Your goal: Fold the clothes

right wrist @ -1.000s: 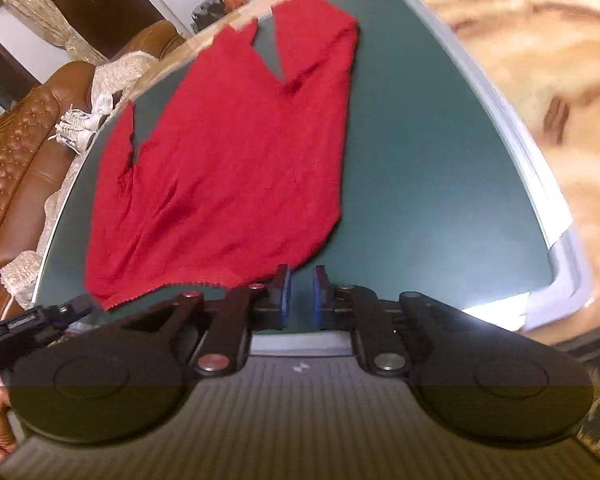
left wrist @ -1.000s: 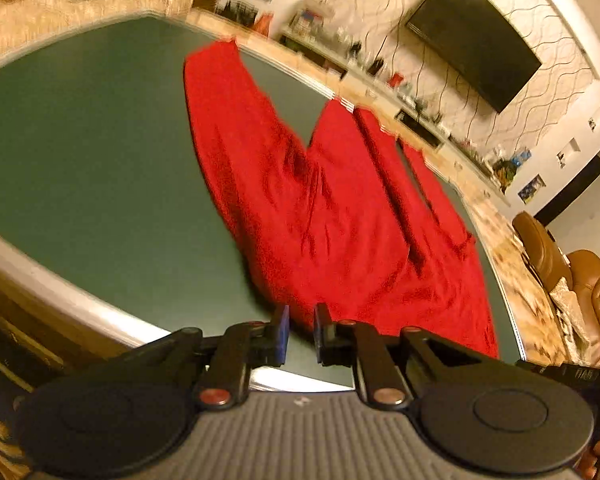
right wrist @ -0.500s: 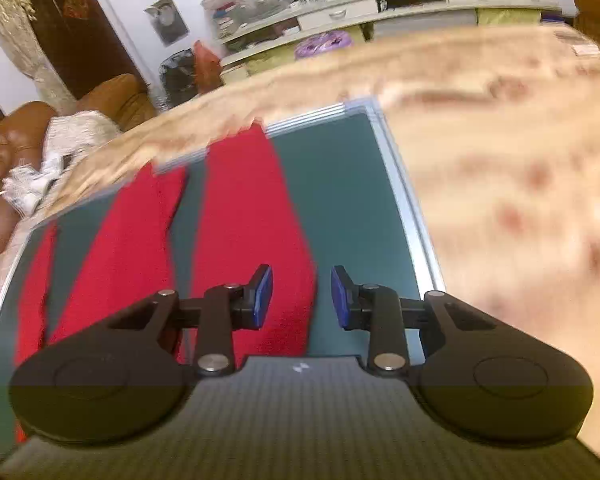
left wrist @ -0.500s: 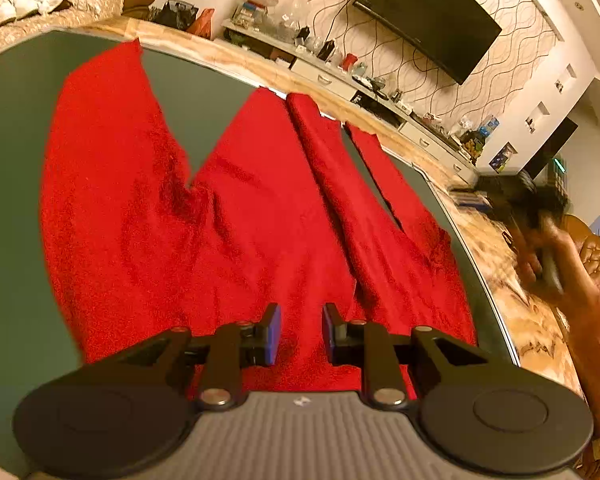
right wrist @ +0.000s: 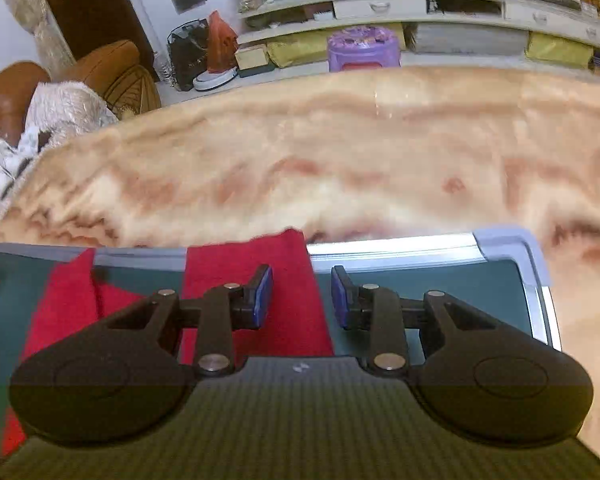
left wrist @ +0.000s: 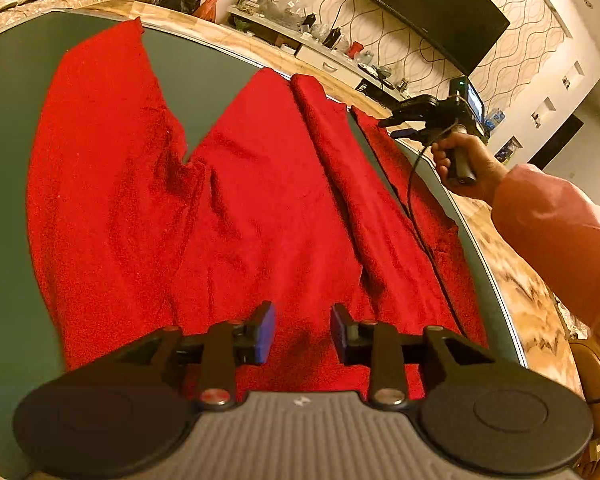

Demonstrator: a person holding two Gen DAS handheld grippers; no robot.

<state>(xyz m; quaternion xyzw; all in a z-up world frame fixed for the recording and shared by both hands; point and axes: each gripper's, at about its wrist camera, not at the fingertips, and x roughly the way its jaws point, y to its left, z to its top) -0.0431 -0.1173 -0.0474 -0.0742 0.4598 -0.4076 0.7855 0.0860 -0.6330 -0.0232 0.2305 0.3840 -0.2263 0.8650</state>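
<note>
While one red garment (left wrist: 260, 220) lies flat | left gripper (left wrist: 302, 334) just widened, empty | right gripper (right wrist: 301, 298) parted, empty

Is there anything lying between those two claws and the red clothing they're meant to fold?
Nothing visible. The left claw hangs open over the red garment, and the right claw is open above its far end; only the bare green board surrounds it.

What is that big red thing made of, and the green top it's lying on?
The red garment looks like a soft, fuzzy knit or fleece: its surface is nubbly and matte, and it creases easily. The green board looks hard, smooth and matte, with a shiny silvery edge strip, probably metal. Its exact material isn't clear.
</note>
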